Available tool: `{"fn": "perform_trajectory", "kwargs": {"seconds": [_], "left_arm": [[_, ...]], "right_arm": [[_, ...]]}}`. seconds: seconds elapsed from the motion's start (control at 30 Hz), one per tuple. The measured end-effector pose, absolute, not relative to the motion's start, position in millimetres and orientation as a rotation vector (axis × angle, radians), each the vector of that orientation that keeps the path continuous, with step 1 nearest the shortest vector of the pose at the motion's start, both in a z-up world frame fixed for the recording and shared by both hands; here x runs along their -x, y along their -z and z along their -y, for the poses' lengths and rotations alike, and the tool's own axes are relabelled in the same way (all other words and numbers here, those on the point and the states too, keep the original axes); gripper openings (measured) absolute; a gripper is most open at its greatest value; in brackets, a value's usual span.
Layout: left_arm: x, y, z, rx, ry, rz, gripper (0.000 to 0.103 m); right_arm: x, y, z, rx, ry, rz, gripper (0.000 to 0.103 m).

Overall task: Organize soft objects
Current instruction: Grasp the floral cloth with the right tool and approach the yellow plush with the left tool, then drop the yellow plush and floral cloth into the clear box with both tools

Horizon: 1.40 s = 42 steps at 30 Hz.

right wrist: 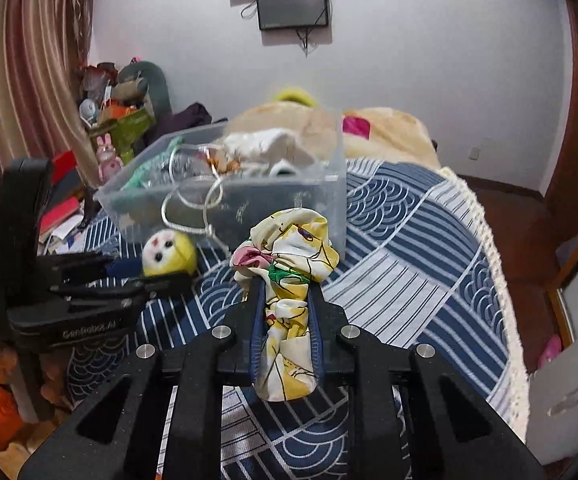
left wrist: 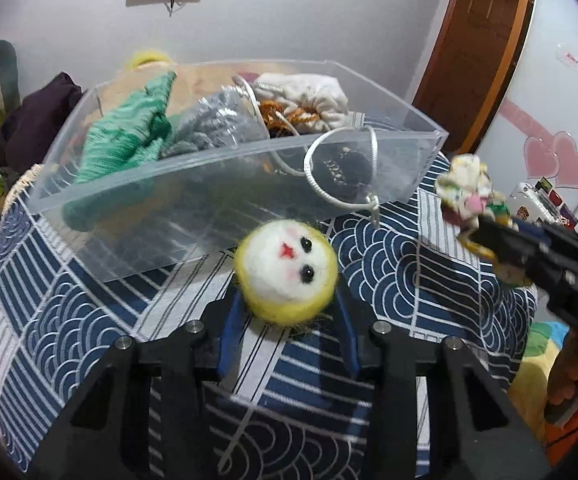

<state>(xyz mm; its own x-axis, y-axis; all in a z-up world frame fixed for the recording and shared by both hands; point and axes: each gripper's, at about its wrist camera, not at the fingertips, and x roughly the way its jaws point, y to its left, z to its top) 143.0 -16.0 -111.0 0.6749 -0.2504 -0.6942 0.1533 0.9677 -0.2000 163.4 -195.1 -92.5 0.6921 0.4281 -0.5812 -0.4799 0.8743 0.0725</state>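
Left tongs clamped on round yellow-and-white felted doll head, held just short of near wall of clear plastic storage box at 12 o'clock. Right tongs clamped on crumpled yellow floral fabric bundle; box at 11 o'clock from them. Box stands on blue wave-pattern bedspread, already holding green knit, grey yarn, white cloth. Judged step: carry toward box. Next: lift each item over rim, part tongs above contents.
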Motion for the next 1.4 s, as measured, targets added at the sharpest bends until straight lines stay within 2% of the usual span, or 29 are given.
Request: {"fn": "perform_trajectory", "kwargs": {"seconds": [0.47, 0.73, 1.07, 1.13, 1.17, 1.2, 1.27, 1.4], "left_arm": [[-116.7, 38.9, -22.0, 0.153, 0.15, -0.605, 0.041], [-151.8, 47.9, -56.5, 0.206, 0.095, -0.642, 0.041], [-170.6, 69.0, -47.3, 0.186, 0.083, -0.66, 0.042], [-172.0, 70.1, -47.9, 0.184, 0.068, -0.66, 0.042], [-172.5, 70.1, -48.4, 0.184, 0.066, -0.66, 0.042], [-172.5, 69.7, -49.1, 0.186, 0.066, -0.662, 0.043], [-172.2, 69.0, -50.9, 0.189, 0.064, -0.664, 0.046], [-164.6, 66.7, -52.6, 0.191, 0.069, -0.656, 0.051]], "right_arm": [[-182.2, 46.0, 163.2, 0.122, -0.532, -0.477, 0.018], [-220.0, 44.1, 141.2, 0.094, -0.569, -0.504, 0.018], [-236.9, 77.4, 108.8, 0.137, -0.612, -0.617, 0.018], [-236.6, 78.7, 108.3, 0.141, -0.607, -0.62, 0.022], [-237.0, 78.2, 108.8, 0.141, -0.606, -0.623, 0.027], [-236.9, 78.7, 109.9, 0.138, -0.607, -0.631, 0.038], [-237.6, 79.1, 111.8, 0.14, -0.588, -0.636, 0.055], [-230.7, 78.7, 117.4, 0.157, -0.571, -0.629, 0.058]]}}
